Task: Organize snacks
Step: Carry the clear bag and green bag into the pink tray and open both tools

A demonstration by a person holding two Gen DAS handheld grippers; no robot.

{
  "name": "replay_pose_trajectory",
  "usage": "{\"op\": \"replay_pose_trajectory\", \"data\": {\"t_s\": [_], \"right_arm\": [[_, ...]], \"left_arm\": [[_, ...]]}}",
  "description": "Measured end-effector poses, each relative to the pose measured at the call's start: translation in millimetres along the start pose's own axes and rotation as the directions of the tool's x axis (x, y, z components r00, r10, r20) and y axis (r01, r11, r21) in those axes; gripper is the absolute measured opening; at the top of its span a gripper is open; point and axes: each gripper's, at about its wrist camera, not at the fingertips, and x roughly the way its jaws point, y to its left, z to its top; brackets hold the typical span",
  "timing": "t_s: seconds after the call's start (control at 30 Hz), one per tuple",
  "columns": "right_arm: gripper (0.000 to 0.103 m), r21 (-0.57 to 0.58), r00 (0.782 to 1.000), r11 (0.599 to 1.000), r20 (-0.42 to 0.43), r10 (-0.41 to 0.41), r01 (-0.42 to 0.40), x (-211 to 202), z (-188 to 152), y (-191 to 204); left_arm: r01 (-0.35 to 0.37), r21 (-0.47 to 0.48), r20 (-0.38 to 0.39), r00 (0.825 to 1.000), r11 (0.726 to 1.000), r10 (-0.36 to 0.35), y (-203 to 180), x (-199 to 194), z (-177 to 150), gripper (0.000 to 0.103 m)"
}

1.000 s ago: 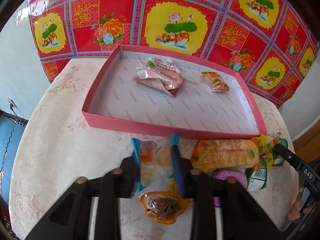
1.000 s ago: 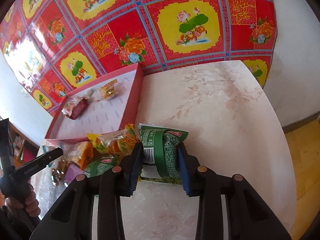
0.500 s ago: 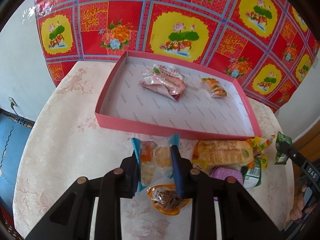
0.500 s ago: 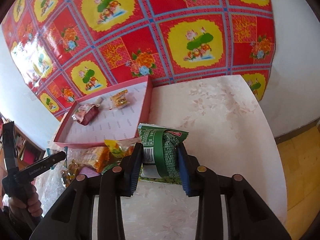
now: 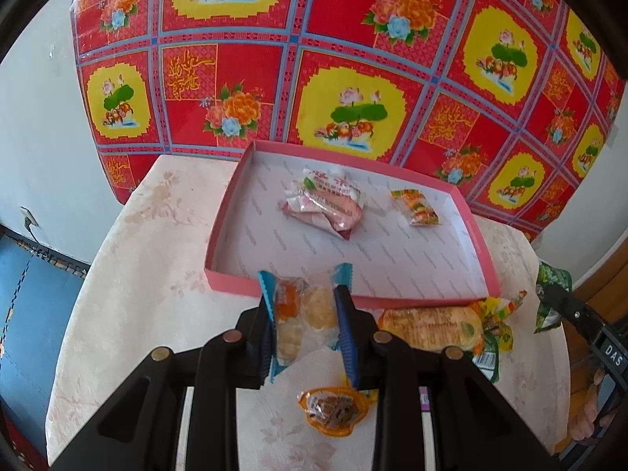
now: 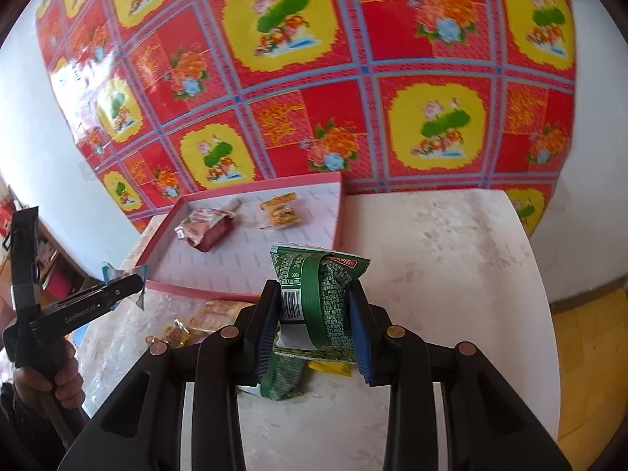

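Note:
My left gripper (image 5: 304,310) is shut on a clear blue-edged snack pack (image 5: 302,314) and holds it above the table, near the front wall of the pink tray (image 5: 227,280). My right gripper (image 6: 314,314) is shut on a green snack bag (image 6: 318,286), lifted over the table right of the tray (image 6: 337,212). The tray holds a pink wrapped snack (image 5: 325,206) and a small orange packet (image 5: 416,208). Both also show in the right wrist view, pink snack (image 6: 206,227) and orange packet (image 6: 280,210).
On the table lie an orange jelly cup (image 5: 333,412), a long cracker pack (image 5: 431,327) and a yellow-green packet (image 5: 494,322). The round table (image 6: 451,274) stands against a red patterned wall cloth (image 5: 353,39). The left gripper shows in the right wrist view (image 6: 117,290).
Both grippers have risen with their snacks. The left one has lifted the blue-edged pack off the table toward the tray; the right one has lifted the green bag higher.

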Motion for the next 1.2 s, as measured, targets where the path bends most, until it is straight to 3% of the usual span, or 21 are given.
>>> {"op": "replay_pose_trajectory", "data": {"t_s": [0.43,1.2], "right_arm": [[0.035,-0.039,0.999,0.999,-0.008,0.032,-0.032,22.6,25.9,24.8],[0.035,-0.073,0.99,0.996,-0.134,0.048,-0.058,107.5,39.5,45.1]], "left_arm": [[-0.003,0.027,0.024,1.0,1.0,0.003,-1.3,14.9,26.4,0.029],[-0.003,0.055,-0.048,0.999,0.998,0.006,5.1,68.9,37.3,0.029]]}}
